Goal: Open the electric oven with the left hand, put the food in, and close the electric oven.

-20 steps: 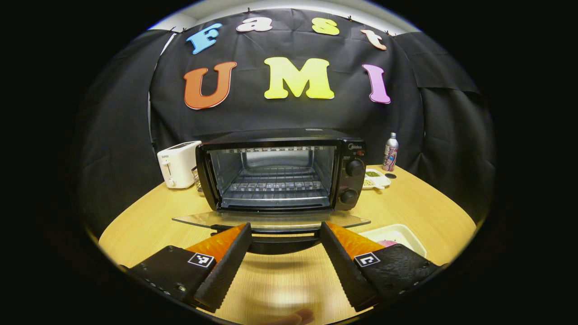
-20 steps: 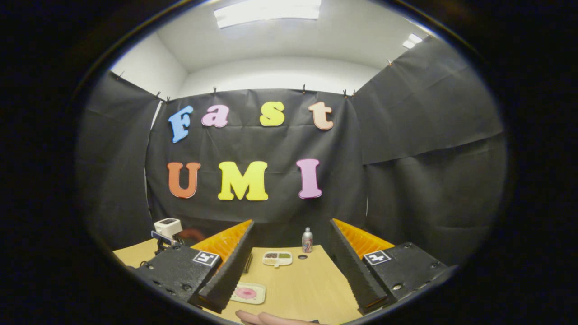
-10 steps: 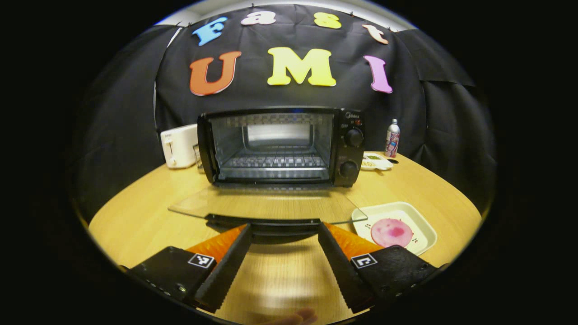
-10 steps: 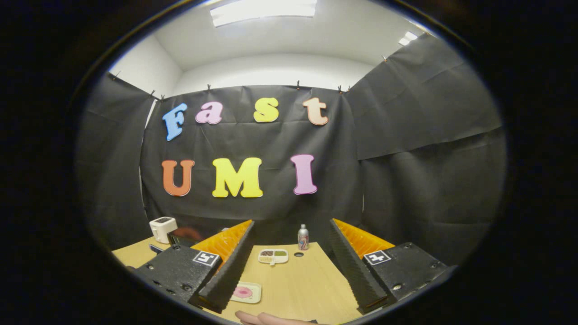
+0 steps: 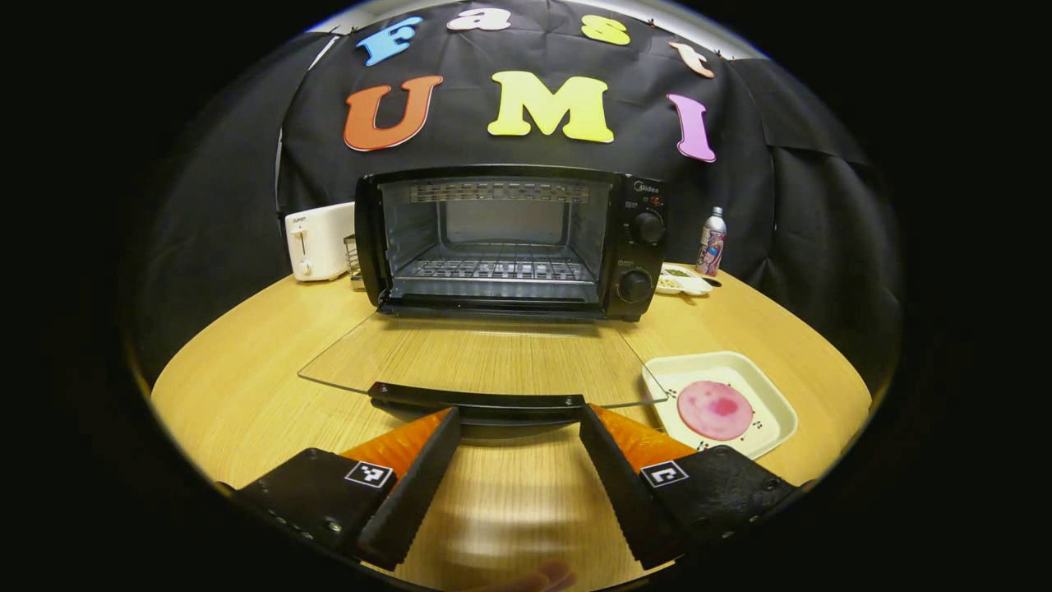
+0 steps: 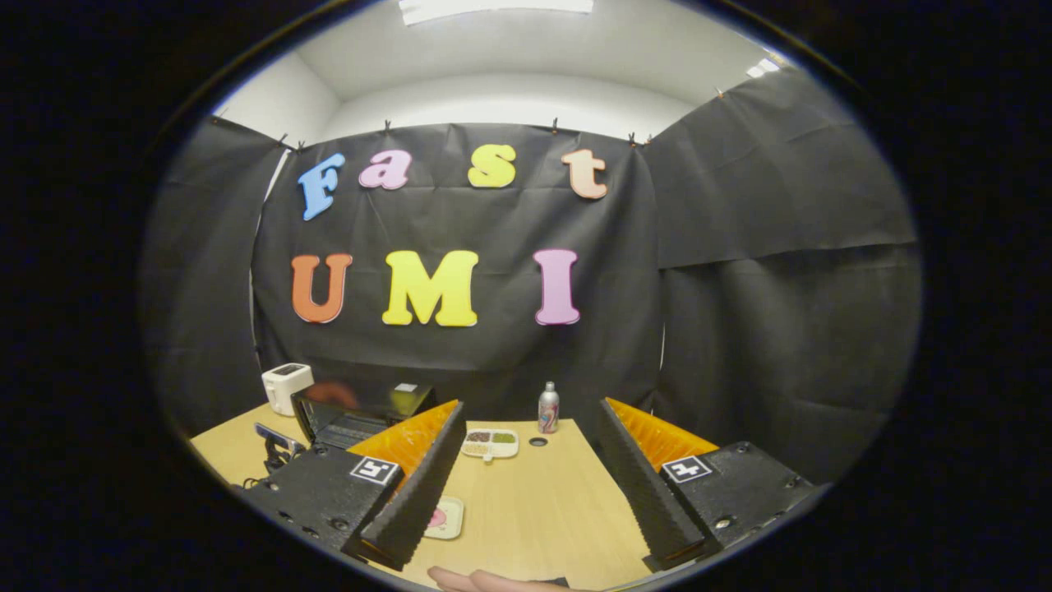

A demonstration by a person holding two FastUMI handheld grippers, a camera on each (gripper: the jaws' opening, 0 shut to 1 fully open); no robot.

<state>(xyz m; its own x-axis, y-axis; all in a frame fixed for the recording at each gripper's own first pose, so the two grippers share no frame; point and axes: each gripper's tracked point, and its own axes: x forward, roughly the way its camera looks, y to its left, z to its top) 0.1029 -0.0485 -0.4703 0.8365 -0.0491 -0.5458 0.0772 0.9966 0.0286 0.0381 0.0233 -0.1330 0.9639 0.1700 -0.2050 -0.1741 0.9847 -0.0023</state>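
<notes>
Oven: the electric oven (image 5: pixel 509 242) stands at the far middle of the wooden table (image 5: pixel 246 386), its glass door (image 5: pixel 477 366) folded down flat toward the viewer and its wire rack (image 5: pixel 497 270) bare.
Food: a pink round slice (image 5: pixel 715 409) lies in a pale square tray (image 5: pixel 772 407) near the door's right corner.
Left gripper: the left gripper (image 5: pixel 516 427) hovers with jaws spread just short of the door handle (image 5: pixel 477 401), pinching nothing.
Right gripper: the right gripper (image 6: pixel 530 464) is held high, jaws spread and empty.
Risk: a low sweep toward the tray could likely clip the flat glass door; the thin slice may slip from a pinch.
Other containers: a divided dish (image 5: pixel 682 282) holding small portions sits by the bottle (image 5: pixel 711 242) at far right; a white toaster (image 5: pixel 316 241) stands far left.
</notes>
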